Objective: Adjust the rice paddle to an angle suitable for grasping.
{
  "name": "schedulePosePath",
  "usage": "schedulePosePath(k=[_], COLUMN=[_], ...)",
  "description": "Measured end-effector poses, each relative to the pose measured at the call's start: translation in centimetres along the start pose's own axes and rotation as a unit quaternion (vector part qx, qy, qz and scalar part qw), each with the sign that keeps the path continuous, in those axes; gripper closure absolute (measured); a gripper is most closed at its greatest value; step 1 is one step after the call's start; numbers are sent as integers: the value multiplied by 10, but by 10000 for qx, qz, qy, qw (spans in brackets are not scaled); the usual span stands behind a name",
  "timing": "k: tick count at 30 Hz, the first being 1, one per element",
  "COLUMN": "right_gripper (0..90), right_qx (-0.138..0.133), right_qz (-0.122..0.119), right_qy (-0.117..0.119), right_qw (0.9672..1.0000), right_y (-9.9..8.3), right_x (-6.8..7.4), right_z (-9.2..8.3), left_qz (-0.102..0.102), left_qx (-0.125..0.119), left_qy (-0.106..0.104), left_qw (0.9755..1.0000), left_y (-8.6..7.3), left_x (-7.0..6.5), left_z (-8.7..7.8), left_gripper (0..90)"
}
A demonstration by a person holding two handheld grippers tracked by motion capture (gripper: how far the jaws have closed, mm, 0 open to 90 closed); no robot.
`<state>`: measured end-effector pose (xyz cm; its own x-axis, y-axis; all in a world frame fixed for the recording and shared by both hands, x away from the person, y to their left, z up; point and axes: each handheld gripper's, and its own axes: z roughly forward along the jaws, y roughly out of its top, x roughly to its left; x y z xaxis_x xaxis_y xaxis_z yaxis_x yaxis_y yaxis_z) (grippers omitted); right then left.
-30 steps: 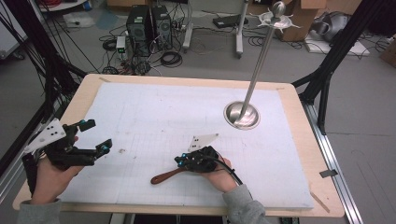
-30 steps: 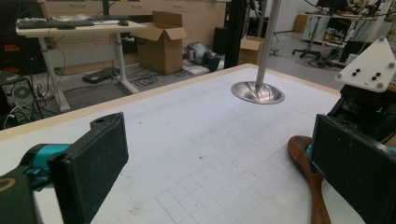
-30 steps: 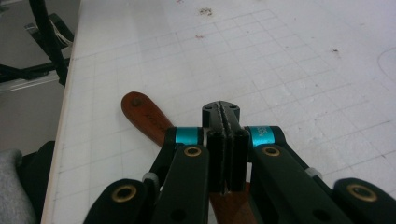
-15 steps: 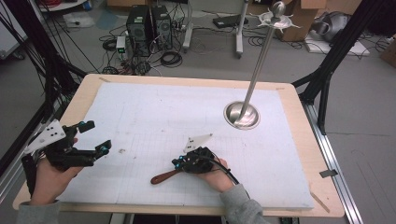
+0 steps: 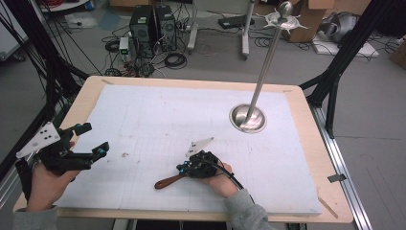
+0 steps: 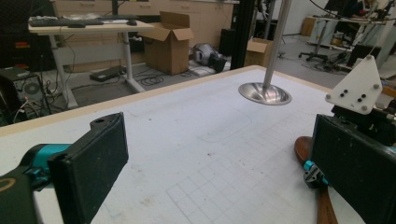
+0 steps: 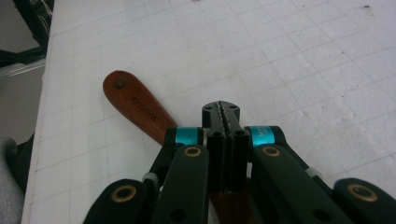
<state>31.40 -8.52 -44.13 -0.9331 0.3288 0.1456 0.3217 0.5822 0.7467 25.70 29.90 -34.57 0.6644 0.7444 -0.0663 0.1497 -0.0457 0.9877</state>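
Note:
A brown wooden handle [image 5: 168, 181] lies on the white gridded mat near the table's front edge. My right gripper [image 5: 181, 169] rests right over it, pointing left along it. In the right gripper view the jaws [image 7: 221, 112] are pressed together, and the handle [image 7: 135, 105] runs out from under them to the upper left. I see nothing between the pads. My left gripper [image 5: 93, 140] hovers at the mat's left edge, open and empty. In the left gripper view its wide-apart pads [image 6: 93, 161] frame the right gripper's grey plate [image 6: 357, 86] and the handle [image 6: 303, 147].
A metal stand with a round dished base [image 5: 247, 118] and a tall pole rises at the back right of the mat [image 5: 167, 115]. The wooden table rim [image 5: 306, 139] frames the mat. Computers, cables and boxes sit on the floor beyond.

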Motion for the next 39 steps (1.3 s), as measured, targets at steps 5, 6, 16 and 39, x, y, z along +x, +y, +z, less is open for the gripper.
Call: schedulePosePath(k=[5, 6, 16, 39], right_gripper=[896, 897, 898, 900], right_qx=[199, 217, 292, 282], right_qz=[-12, -24, -88, 59], right_qy=[-152, -167, -215, -341], right_qw=[9997, 9996, 9993, 9990], right_y=[0, 0, -1, -19], right_x=[1, 1, 2, 0], right_z=[3, 2, 0, -20], left_qz=[-2, -2, 23, 0], left_qx=[19, 28, 85, 164], left_qy=[1, -10, -53, -250], left_qw=[10000, 10000, 9999, 9996], left_y=[-1, -1, -2, -2], left_x=[0, 0, -3, -4], left_z=[0, 1, 5, 25], left_gripper=[51, 51, 51, 51])
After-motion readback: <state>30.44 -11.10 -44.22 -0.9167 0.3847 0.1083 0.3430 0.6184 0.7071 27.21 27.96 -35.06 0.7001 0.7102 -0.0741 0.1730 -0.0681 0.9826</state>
